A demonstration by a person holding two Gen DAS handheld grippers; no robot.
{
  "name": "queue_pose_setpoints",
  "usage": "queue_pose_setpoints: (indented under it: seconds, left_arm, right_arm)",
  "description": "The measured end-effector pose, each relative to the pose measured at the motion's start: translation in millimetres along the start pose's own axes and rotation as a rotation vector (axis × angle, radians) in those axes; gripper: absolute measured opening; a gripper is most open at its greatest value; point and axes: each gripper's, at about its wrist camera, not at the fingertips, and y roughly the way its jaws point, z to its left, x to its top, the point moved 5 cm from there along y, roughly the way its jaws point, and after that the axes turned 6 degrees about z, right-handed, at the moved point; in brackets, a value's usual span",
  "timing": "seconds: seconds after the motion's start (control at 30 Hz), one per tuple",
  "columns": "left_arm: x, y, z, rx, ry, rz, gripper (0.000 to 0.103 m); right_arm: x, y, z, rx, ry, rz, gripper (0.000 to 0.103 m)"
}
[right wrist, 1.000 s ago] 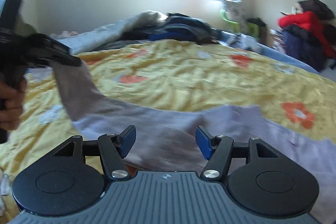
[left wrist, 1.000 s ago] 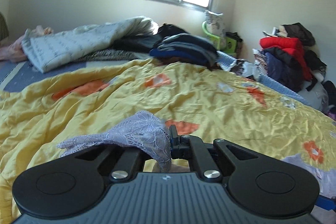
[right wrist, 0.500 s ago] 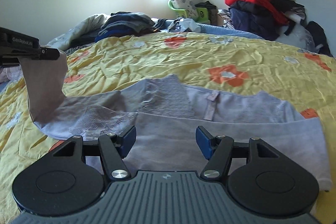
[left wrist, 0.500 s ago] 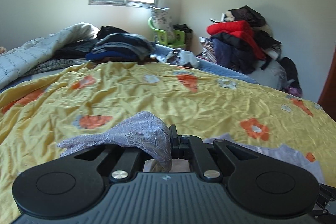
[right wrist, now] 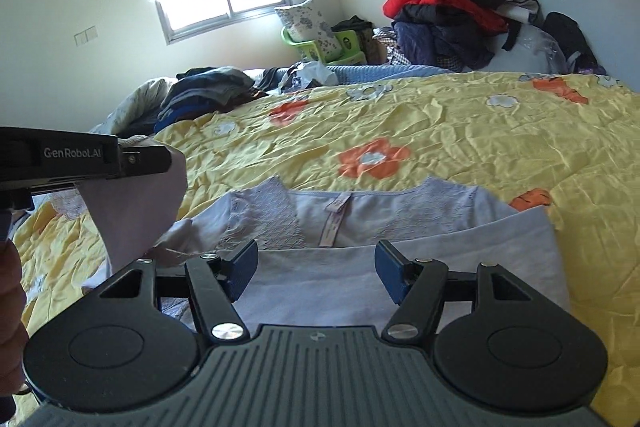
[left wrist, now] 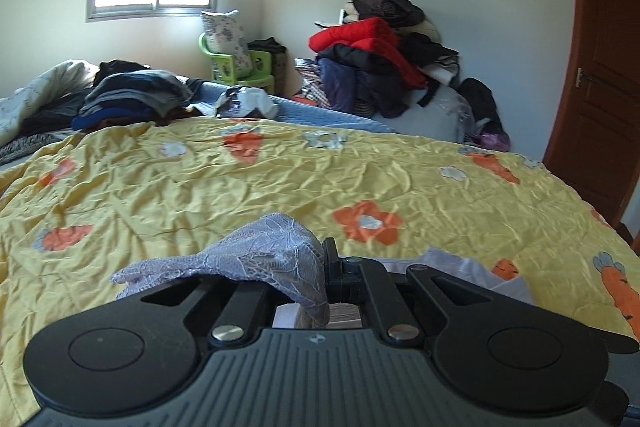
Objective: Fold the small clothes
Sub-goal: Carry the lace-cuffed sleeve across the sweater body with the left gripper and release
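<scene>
Your left gripper has its jaws pinched tight on a lacy lilac sleeve, which it lifts clear of the quilt at the left side of the garment; lace bunches over the closed fingers. The rest of the lilac top lies flat on the yellow flowered quilt, neckline and label facing away from you, lower half folded up over the body. Your right gripper hangs just above that folded part with jaws wide apart, holding nothing, blue pads either side of the cloth's middle. Farther right, a heap of clothes sits against the wall.
</scene>
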Motion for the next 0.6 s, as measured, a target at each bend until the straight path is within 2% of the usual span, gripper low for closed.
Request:
queue_pose_setpoints:
  seconds: [0.6]
  left_arm:
    - [-16.4, 42.7, -97.6, -0.094, 0.170, 0.096, 0.005]
  right_arm:
    - [-20.4, -28.7, -87.4, -0.144, 0.143, -0.013, 0.066]
